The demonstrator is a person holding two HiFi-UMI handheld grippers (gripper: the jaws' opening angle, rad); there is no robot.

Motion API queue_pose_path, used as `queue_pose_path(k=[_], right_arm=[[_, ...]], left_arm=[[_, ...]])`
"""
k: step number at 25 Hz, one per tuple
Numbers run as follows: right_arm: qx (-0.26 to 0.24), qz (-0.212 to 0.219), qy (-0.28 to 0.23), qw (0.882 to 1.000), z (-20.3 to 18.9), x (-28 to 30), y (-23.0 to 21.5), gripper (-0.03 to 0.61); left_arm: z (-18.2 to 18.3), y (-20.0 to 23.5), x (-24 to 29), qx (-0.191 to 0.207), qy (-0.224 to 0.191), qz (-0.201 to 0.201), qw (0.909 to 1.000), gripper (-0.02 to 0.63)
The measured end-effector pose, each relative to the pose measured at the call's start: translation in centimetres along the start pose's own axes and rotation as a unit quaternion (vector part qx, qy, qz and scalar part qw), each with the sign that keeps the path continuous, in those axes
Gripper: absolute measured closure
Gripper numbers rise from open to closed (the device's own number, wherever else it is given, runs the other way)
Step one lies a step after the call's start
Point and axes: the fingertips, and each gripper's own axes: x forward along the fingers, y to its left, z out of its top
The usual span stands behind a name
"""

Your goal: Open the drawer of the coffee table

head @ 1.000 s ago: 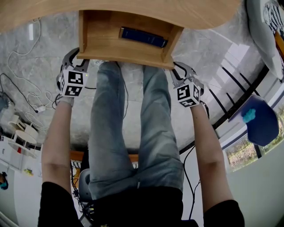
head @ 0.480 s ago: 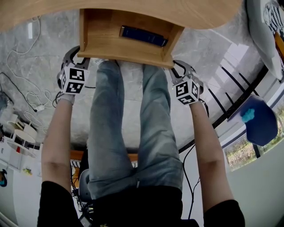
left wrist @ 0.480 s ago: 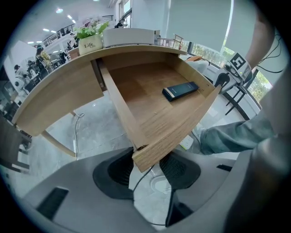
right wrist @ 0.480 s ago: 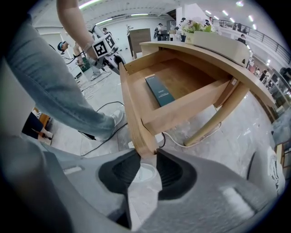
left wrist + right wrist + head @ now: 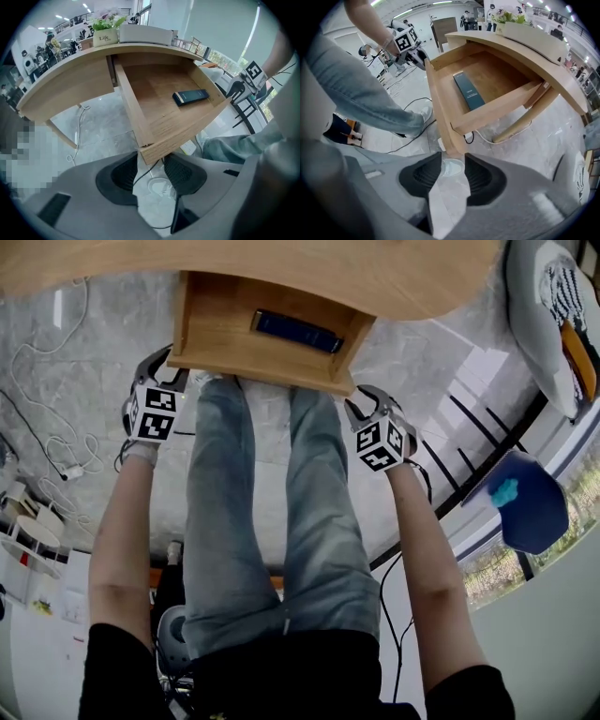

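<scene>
The wooden drawer stands pulled out from under the coffee table top, with a flat dark blue box lying inside. My left gripper is at the drawer's front left corner. In the left gripper view that corner sits between the pads of my left gripper, which is shut on it. My right gripper is at the front right corner. Its jaws have just been opening, and in the right gripper view the corner reaches only the tips of my right gripper, untouched by the pads.
The person's legs in jeans stand under the drawer's front. Cables trail over the marble floor at left. A blue chair stands at right. A planter and a white box sit on the table top.
The head view has shifted a little, so table and drawer sit further left and tilted. Both grippers stay at the drawer's front corners. The right one now sits a bit lower than its corner.
</scene>
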Motion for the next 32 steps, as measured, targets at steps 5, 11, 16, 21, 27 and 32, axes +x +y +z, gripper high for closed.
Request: queue_pose_path(k=[5, 11, 16, 21, 27, 32], right_arm=[[0.025, -0.008, -0.03, 0.999, 2.3, -3.4, -0.6, 0.425], [0.063, -0.006, -0.078, 0.995, 6.3, -7.8, -1.3, 0.457], [0.092, -0.007, -0.132, 0.987, 10.1, -12.0, -1.1, 0.551], [0.112, -0.013, -0.174, 0.978, 13.7, -16.7, -1.0, 0.58], [0.145, -0.019, -0.228, 0.963, 18.9, -23.3, -1.2, 0.58], [0.158, -0.024, -0.276, 0.948, 22.4, -30.0, -1.1, 0.58]], left_arm=[[-0.4, -0.1, -2.4, -0.03, -0.008, 0.007, 0.9995, 0.43], [1.6, -0.7, -7.3, -0.073, -0.042, 0.017, 0.9963, 0.43], [4.7, -1.4, -12.3, -0.118, -0.098, 0.02, 0.988, 0.43], [8.4, -2.5, -18.0, -0.133, -0.142, 0.015, 0.9808, 0.44], [12.6, -2.2, -25.6, -0.131, -0.198, 0.024, 0.9711, 0.477], [14.9, -2.3, -31.4, -0.14, -0.228, 0.031, 0.963, 0.492]])
